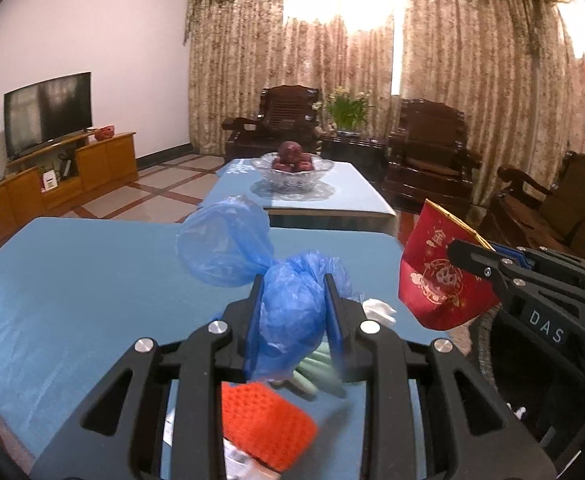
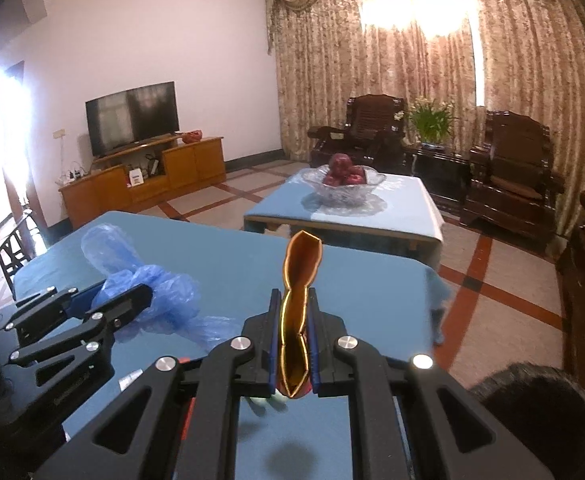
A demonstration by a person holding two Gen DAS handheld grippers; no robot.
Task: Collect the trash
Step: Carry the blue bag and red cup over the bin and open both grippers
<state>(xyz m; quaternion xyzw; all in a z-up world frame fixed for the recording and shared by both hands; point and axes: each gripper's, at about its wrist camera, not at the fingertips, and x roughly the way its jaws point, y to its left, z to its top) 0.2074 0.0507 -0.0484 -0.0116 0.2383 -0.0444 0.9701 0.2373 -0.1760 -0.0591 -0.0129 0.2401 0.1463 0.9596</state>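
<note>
My left gripper (image 1: 292, 292) is shut on a crumpled blue plastic bag (image 1: 288, 312), held above the blue-covered table (image 1: 72, 280); the bag's loose end (image 1: 222, 244) balloons to the upper left. My right gripper (image 2: 294, 300) is shut on a red envelope with a gold lining (image 2: 300, 276), seen edge-on. That red envelope (image 1: 438, 280) also shows in the left wrist view, to the right of the bag. The bag also shows at the left of the right wrist view (image 2: 148, 292). Under the left gripper lie an orange mesh item (image 1: 264, 420), green stalks (image 1: 320, 372) and a white crumpled tissue (image 1: 380, 310).
A second blue-covered table (image 1: 352, 196) beyond holds a glass bowl of red fruit (image 1: 292, 168). Dark wooden armchairs (image 1: 428, 148) and a potted plant (image 1: 348, 112) stand by the curtains. A TV (image 1: 48, 112) on a wooden cabinet is at the left. Tiled floor lies between.
</note>
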